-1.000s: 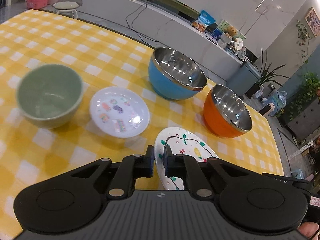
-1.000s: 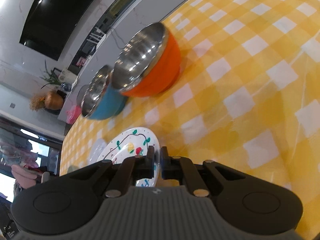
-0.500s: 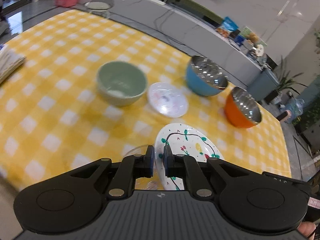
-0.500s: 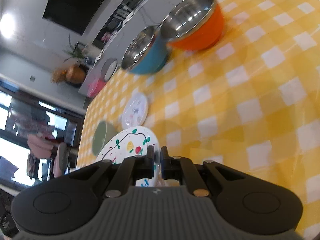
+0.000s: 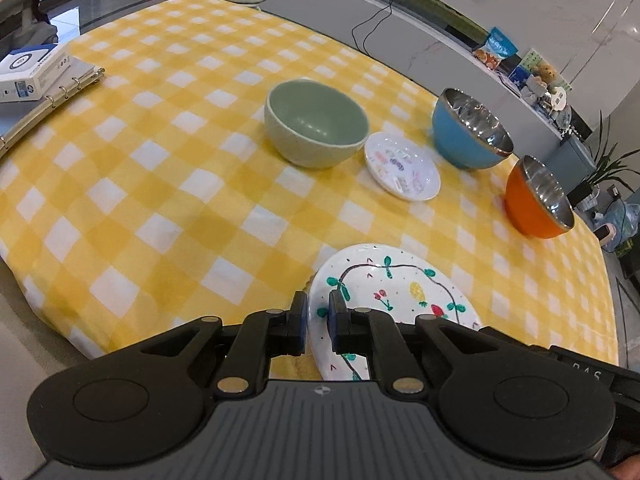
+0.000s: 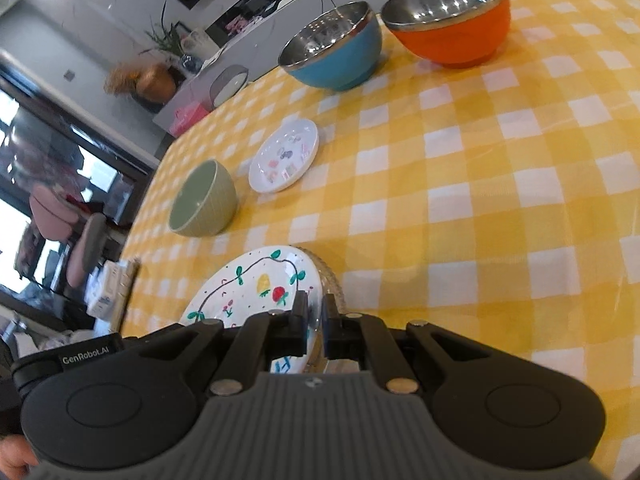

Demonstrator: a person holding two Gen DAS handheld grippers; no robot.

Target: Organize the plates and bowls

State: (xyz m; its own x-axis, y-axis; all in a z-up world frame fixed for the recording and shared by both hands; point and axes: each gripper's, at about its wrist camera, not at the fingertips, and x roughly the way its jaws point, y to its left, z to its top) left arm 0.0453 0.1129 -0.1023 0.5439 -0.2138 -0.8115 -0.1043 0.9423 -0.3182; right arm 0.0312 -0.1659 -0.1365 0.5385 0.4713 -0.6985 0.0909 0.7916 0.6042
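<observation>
White painted plate (image 5: pixel 394 292) with a vine and fruit pattern, gripped at opposite rims by both tools: left gripper (image 5: pixel 318 316) clamped on its edge at 7 o'clock, right gripper (image 6: pixel 314 318) pinched on the other edge. Possibly a clear glass dish (image 6: pixel 330 280) beneath the plate, though too faint to confirm. Farther out on the yellow checked tablecloth (image 5: pixel 160 168): green bowl (image 5: pixel 316 122) at 12 o'clock, small white plate (image 5: pixel 402 166) just beside it at 1, blue bowl (image 5: pixel 472 130) and orange bowl (image 5: pixel 538 198) toward 2. Ring binder (image 5: pixel 52 98) with a white box (image 5: pixel 32 72) at 10.
</observation>
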